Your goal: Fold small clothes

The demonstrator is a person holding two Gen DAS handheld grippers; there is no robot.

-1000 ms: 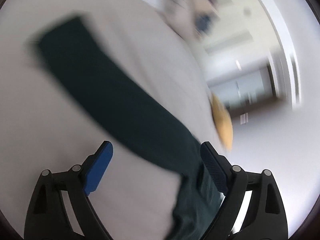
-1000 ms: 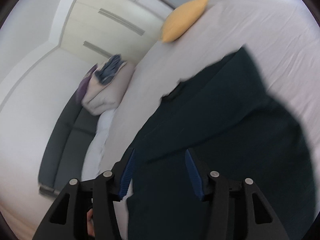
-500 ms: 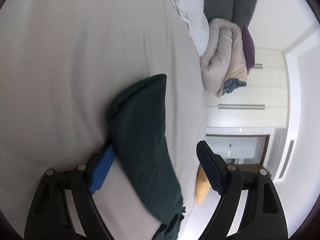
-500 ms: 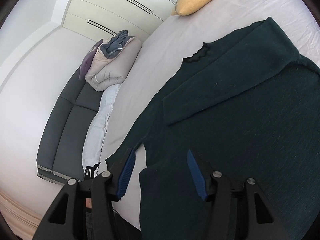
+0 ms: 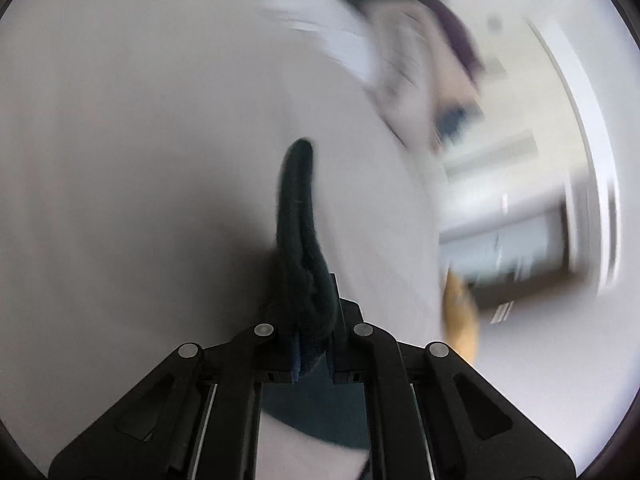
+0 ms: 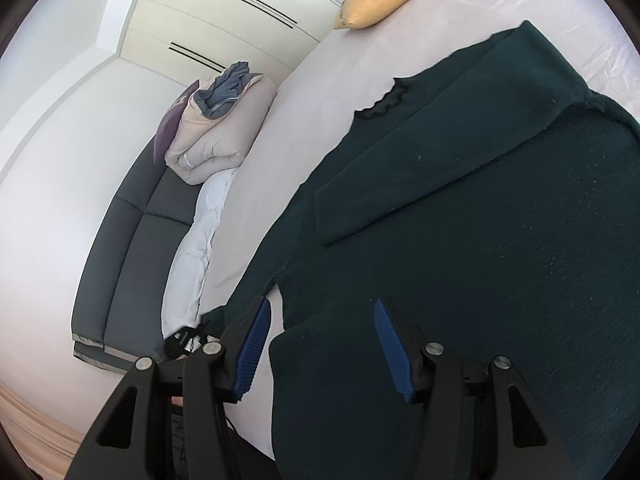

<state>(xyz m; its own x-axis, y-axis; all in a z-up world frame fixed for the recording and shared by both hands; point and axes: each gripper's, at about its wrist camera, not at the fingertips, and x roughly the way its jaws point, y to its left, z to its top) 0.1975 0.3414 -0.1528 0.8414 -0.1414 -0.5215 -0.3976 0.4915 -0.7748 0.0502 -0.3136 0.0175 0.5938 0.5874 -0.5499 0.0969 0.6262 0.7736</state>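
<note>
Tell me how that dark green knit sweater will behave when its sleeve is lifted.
Probably floppy: the dark green knit sweater lies flat on the bed, one sleeve folded across it. The sleeve end clamped in the left hand-held gripper bunches, so it should drape. The fuzzy knit likely grips, not slips.

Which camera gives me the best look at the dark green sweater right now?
The right wrist view: the dark green sweater lies spread on the bed, one sleeve folded across it, sharp. The left wrist view is blurred and shows only a sleeve end pinched in the left gripper.
</note>
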